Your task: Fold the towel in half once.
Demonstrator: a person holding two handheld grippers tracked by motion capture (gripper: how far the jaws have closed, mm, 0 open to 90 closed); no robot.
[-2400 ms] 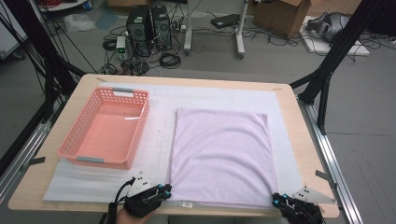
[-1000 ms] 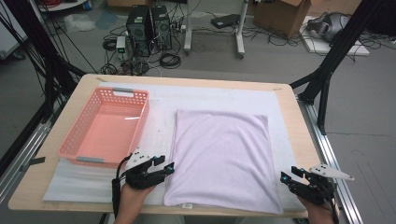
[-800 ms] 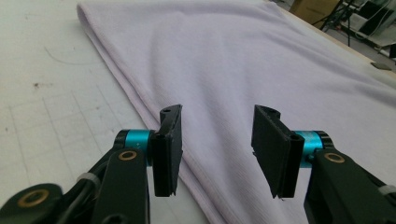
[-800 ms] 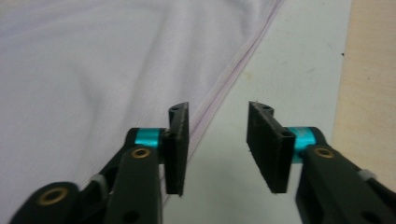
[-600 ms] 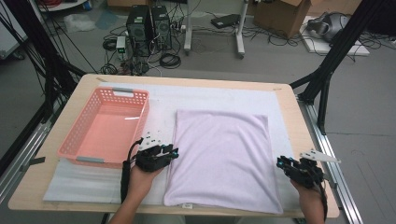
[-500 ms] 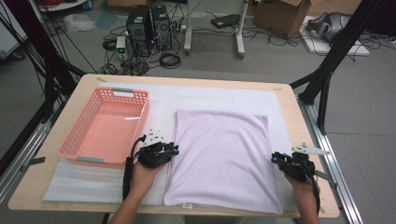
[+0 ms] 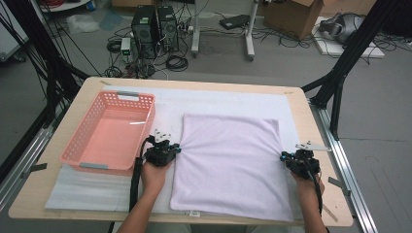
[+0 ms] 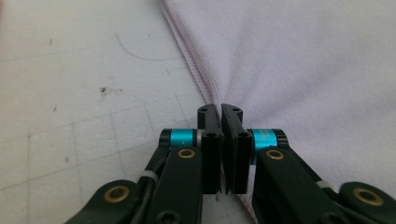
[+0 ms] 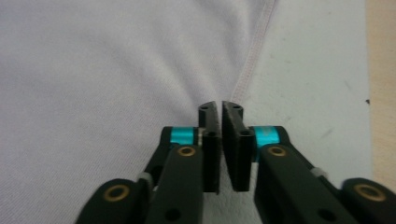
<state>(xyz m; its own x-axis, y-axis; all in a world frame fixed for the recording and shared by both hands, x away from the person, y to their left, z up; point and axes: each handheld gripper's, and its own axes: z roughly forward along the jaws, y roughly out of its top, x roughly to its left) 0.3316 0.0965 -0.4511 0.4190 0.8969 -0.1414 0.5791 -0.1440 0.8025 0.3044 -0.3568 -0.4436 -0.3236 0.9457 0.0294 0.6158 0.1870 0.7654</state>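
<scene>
Lying flat on the white mat (image 7: 214, 99), the lilac cloth (image 7: 228, 162) is a folded, layered textile; its stacked hems are visible in the left gripper view (image 8: 201, 70). The pink basket (image 7: 109, 131) stands just beside the cloth's left edge, and the mat extends beyond the cloth on every side.

Handling judgement: the cloth appears light, soft and fully limp. It will sag between two grip points, and the layers may slide apart or peel off if only the top ply is caught. It is not fragile. The stitched edge gives the firmest purchase; take hold there, across all layers, at matching heights on opposite sides.

Left gripper (image 7: 176, 150): positioned at the cloth's left edge, about midway along it, between cloth and basket. Its jaws have just been closing and now stand clenched on the hemmed edge (image 8: 219, 109), with fabric puckering toward the tips.

Right gripper (image 7: 283, 156): positioned at the cloth's right edge, roughly level with the left one. Its jaws have just been closing and now pinch the seam (image 9: 220, 106); creases radiate from the tips into the cloth.

Both edges being gripped, the likely step is a lift or fold. Raise both sides evenly to keep the layers aligned.
</scene>
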